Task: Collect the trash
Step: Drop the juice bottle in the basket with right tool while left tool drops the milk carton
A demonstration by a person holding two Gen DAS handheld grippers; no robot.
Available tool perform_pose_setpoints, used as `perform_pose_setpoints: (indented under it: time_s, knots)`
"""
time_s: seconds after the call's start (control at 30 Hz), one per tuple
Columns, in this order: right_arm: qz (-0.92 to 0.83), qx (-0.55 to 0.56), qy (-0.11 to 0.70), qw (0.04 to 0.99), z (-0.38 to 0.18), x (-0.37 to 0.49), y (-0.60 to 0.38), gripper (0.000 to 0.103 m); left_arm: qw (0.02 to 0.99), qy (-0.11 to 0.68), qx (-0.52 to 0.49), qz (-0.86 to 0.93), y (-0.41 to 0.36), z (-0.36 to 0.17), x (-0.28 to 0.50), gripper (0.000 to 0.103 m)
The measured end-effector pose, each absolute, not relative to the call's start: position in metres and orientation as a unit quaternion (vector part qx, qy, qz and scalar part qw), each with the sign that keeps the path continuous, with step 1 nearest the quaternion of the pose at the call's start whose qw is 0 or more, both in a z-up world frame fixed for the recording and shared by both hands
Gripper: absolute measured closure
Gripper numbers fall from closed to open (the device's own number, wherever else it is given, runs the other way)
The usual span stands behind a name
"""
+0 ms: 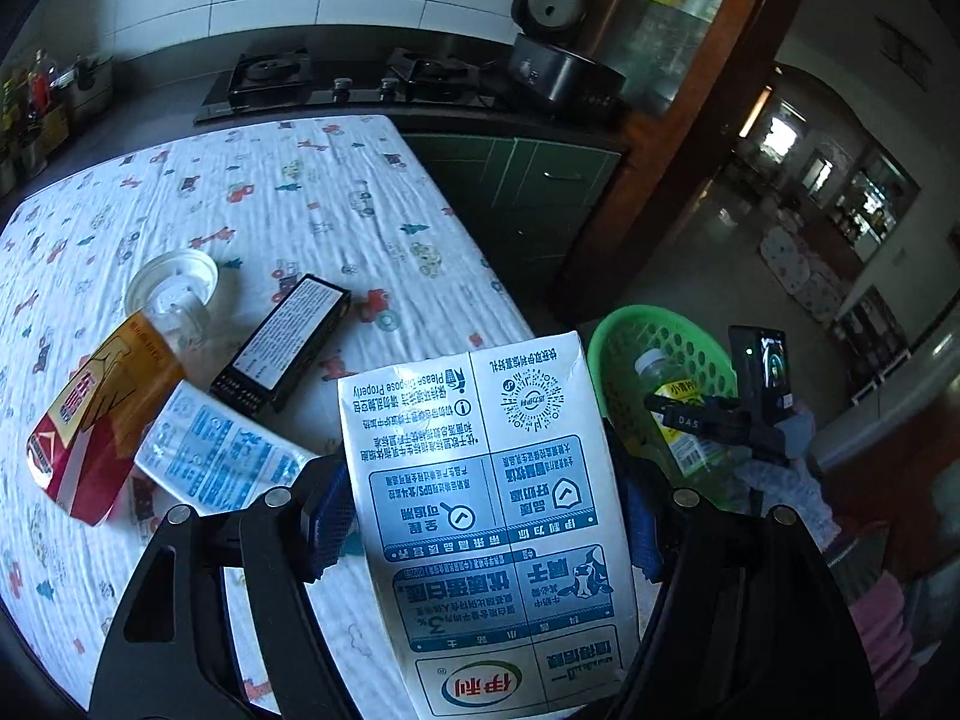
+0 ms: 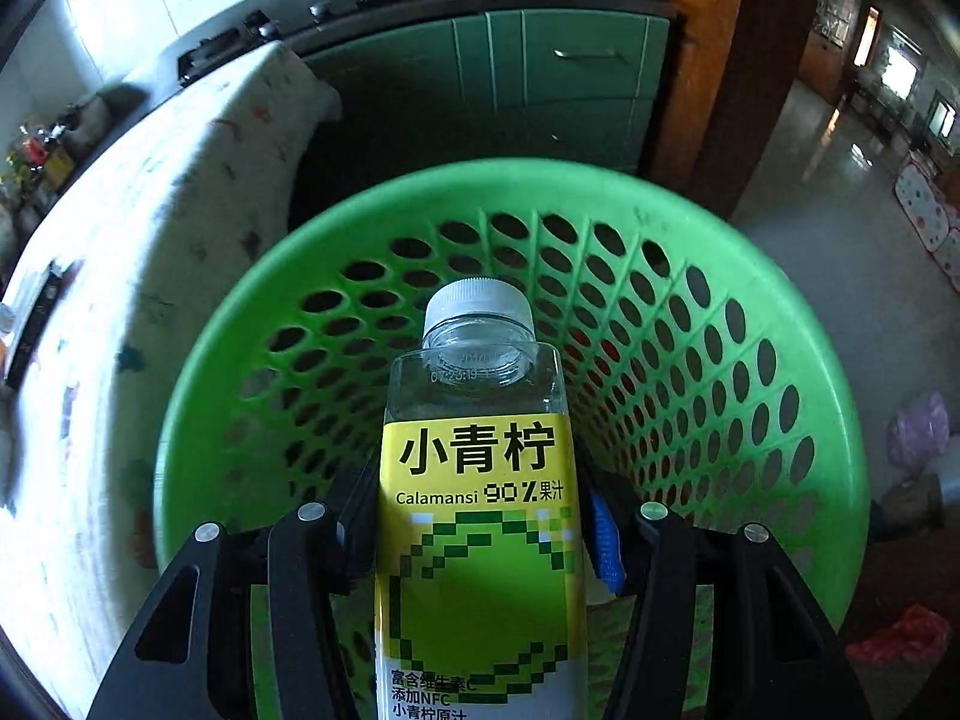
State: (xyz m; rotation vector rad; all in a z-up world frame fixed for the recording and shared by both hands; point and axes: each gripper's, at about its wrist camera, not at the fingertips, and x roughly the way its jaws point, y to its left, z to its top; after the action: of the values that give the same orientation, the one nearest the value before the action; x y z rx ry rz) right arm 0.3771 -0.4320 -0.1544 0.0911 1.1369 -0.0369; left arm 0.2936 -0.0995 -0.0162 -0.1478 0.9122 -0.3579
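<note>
The right gripper (image 2: 480,546) clamped the juice bottle (image 2: 477,480) over the green basket (image 2: 198,360) at frame centre (left gripper (image 1: 480,522) clamped a milk carton (image 1: 486,516)); releasing lower would prevent bouncing.

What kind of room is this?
Most likely a home kitchen: a gas stove sits on the counter, a rice cooker stands beside it, and green cabinets run underneath.

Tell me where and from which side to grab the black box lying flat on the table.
Grip the black box across its two long sides, near the middle, coming from above with the jaws in line with its short width. It lies flat on the patterned tablecloth, long and narrow. One end sits close to the blue-and-white packet, so the middle probably leaves more room.
</note>
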Motion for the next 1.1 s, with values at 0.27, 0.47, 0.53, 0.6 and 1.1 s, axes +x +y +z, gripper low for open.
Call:
perform_pose_setpoints:
  time_s: [0.27, 0.47, 0.53, 0.6, 1.1]
  knots:
    - [-0.027, 0.061, 0.51, 0.858, -0.14, 0.36, -0.45, 0.043, 0.871, 0.44, -0.045, -0.214, -0.15, -0.018, 0.311, 0.032]
    - [-0.026, 0.066, 0.471, 0.879, -0.111, 0.327, -0.456, 0.037, 0.864, 0.439, -0.017, -0.247, -0.194, -0.021, 0.319, 0.032]
    - [-0.03, 0.061, 0.455, 0.888, -0.102, 0.311, -0.457, 0.033, 0.86, 0.443, -0.009, -0.254, -0.208, -0.025, 0.321, 0.032]
    - [-0.03, 0.064, 0.443, 0.894, -0.096, 0.296, -0.46, 0.029, 0.856, 0.446, 0.001, -0.262, -0.226, -0.03, 0.326, 0.032]
    - [-0.031, 0.108, 0.399, 0.91, -0.086, 0.233, -0.478, 0.014, 0.837, 0.468, 0.078, -0.273, -0.312, -0.065, 0.351, 0.031]
